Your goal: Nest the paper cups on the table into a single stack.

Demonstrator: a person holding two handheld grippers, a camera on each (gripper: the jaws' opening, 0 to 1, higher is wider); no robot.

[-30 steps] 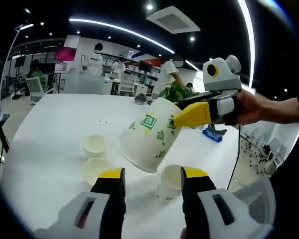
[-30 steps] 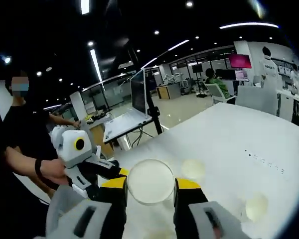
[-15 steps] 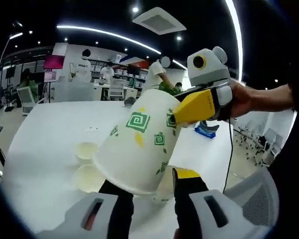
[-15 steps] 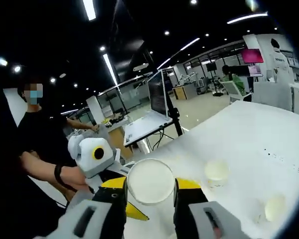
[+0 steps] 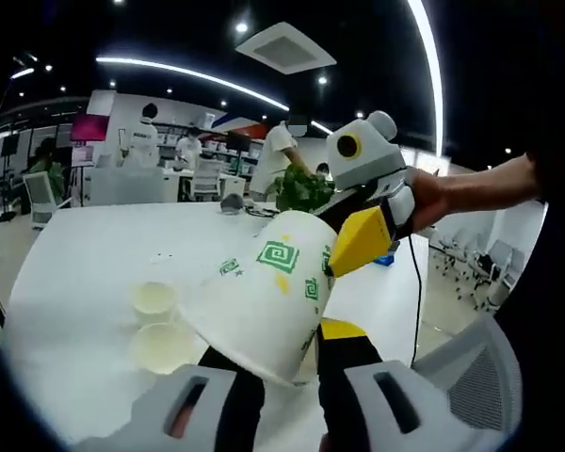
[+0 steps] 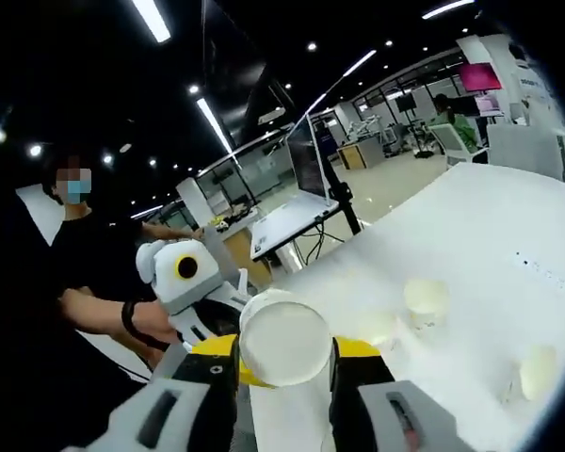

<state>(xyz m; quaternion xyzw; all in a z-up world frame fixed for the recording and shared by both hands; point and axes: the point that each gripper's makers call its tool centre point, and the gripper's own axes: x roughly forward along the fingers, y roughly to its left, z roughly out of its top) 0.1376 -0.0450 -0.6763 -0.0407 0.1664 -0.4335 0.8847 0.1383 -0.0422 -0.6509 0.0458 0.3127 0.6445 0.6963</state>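
A white paper cup with green square prints hangs tilted above the white table. My right gripper comes in from the right, shut on its far end. In the right gripper view the cup's round end sits between my right gripper's yellow-tipped jaws. My left gripper has its jaws narrowed around the cup's near lower edge. Its left tip is hidden behind the cup, so its hold is unclear. Other cups stand mouth up on the table.
Three cups stand spread over the table. A person holds the left gripper. A laptop on a stand is beyond the table's edge. A grey mesh chair is near right, with people and desks far behind.
The right gripper has brought the cup lower and closer, down onto my left gripper's jaws. Those jaws have narrowed step by step. Both views have shifted with the hands.
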